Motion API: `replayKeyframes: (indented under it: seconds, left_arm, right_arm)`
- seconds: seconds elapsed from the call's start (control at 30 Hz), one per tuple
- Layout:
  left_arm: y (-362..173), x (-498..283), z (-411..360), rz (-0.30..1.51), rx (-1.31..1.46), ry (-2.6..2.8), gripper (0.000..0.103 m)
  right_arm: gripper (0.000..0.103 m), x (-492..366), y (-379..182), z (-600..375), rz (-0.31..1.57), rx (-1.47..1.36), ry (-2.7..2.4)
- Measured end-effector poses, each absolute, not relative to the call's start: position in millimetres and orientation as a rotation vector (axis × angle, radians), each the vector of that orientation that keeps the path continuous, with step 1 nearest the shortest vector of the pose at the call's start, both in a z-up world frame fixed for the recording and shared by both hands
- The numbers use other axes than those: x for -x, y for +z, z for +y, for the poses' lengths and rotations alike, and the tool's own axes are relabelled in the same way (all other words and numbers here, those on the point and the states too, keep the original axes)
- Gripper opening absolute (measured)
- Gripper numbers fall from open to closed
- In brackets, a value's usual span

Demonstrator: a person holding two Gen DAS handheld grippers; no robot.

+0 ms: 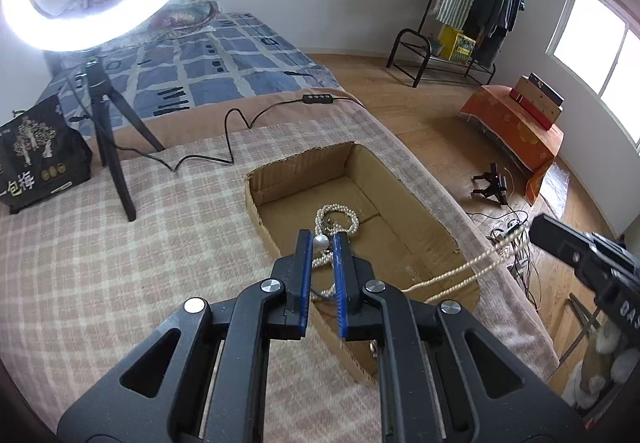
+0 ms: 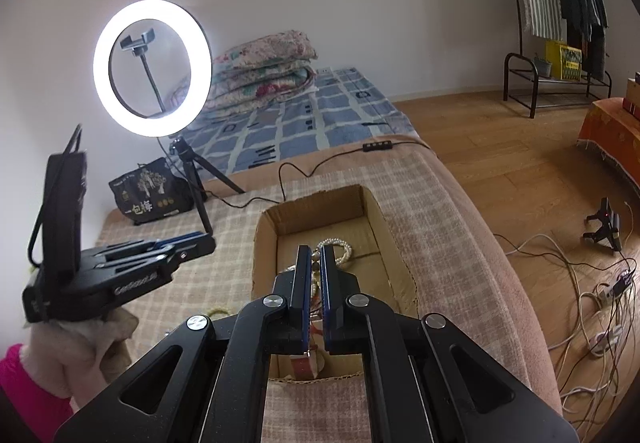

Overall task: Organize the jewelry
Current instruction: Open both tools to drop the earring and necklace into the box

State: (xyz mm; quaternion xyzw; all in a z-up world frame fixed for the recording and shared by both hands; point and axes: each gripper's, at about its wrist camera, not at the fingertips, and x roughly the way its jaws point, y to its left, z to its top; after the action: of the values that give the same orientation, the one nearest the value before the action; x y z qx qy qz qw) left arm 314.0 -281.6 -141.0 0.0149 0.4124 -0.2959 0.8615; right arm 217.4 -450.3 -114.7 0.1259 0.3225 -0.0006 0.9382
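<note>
Your left gripper [image 1: 323, 239] hangs over the near end of the box [image 1: 420, 179], jaws narrow, with a round bead [image 1: 321, 241] of a chain [image 1: 320, 263] caught between the blue pads. From it, a coil of pearls [image 1: 338, 217] lies on the box floor at 12 o'clock. A twisted pearl rope [image 1: 460, 275] runs from the box's near corner out towards your right gripper [image 1: 538, 229] at 3 o'clock, its jaws closed; you cannot tell whether they pinch the rope. In the right wrist view that gripper [image 2: 316, 249] sits above the same box [image 2: 320, 209], with beads [image 2: 316, 267] showing in the slit between its pads. The ring light [image 2: 152, 67] stands at 10 o'clock on the blanket [image 2: 192, 283].
</note>
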Motion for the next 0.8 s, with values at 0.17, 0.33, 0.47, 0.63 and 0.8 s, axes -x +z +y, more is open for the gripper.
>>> replayKeyframes:
  seconds: [0.17,0.33,0.47,0.63,0.8]
  left_arm:
    - [-152.5,-334.9,-299.9,0.882,-0.048,-0.610,0.009]
    - [-165.4,-355.6,-311.6,0.911,-0.050,-0.605,0.009]
    - [-174.6,-369.1,-314.0,0.930,-0.038,-0.595,0.009]
    - [-183.2,-381.4,-310.5,0.965,0.023,-0.599,0.009]
    - [-183.2,-382.0,-311.2,0.960,0.016,-0.603,0.009]
  right_arm:
    - [0.003,-226.2,-128.2,-449.9,0.693,-0.264,-0.015]
    - [0.003,-234.0,-139.5,-446.7,0.728,-0.257,-0.027]
    - [0.003,-236.0,-142.0,-446.5,0.739,-0.260,-0.040]
    - [0.003,-240.9,-146.5,-445.4,0.767,-0.260,-0.052]
    - [0.020,-244.5,-147.7,-440.5,0.789,-0.240,-0.061]
